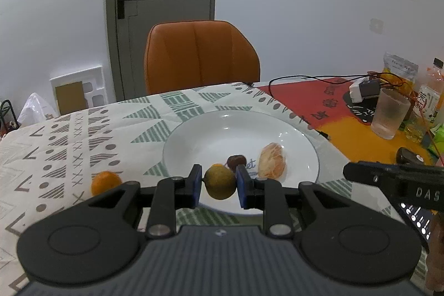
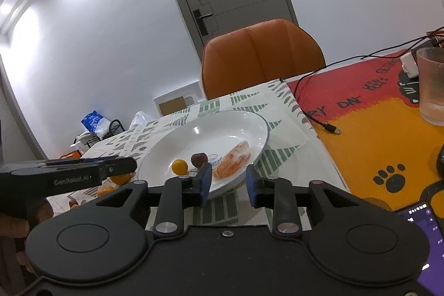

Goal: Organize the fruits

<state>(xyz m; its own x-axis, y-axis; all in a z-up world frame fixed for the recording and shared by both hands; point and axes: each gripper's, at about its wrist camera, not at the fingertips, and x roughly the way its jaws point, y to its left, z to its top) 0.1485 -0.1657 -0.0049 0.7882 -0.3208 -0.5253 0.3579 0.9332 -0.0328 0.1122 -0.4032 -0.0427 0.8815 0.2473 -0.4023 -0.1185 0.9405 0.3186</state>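
Clearly the left hand-held gripper [image 1: 219, 186] is clamped on a small greenish-yellow citrus fruit [image 1: 220, 181], its blue pads [image 1: 196, 185] pressing the fruit from both sides with only the fruit's width between them. It holds the fruit over the near rim of the white plate [image 1: 194, 135], which stands on the counter [image 1: 83, 129] with its patterned cloth.

On the plate, just beyond the held fruit, lie a dark red fruit [image 1: 236, 161] and, beside it toward the right, a peeled orange [image 1: 271, 160]. Left of the plate, on the cloth, sits a small orange fruit [image 1: 105, 182].

From the right wrist view, the right hand-held gripper [image 2: 228, 183] stands partly open with nothing between its pads [image 2: 205, 182]; the jaws frame the near edge of the plate [image 2: 166, 151] without touching it. The peeled orange [image 2: 233, 159] lies just past them, with the dark red fruit [image 2: 198, 159] and a small yellow-orange fruit [image 2: 179, 167] further left on the plate. The body of the left tool reaches in from the left of the plate.
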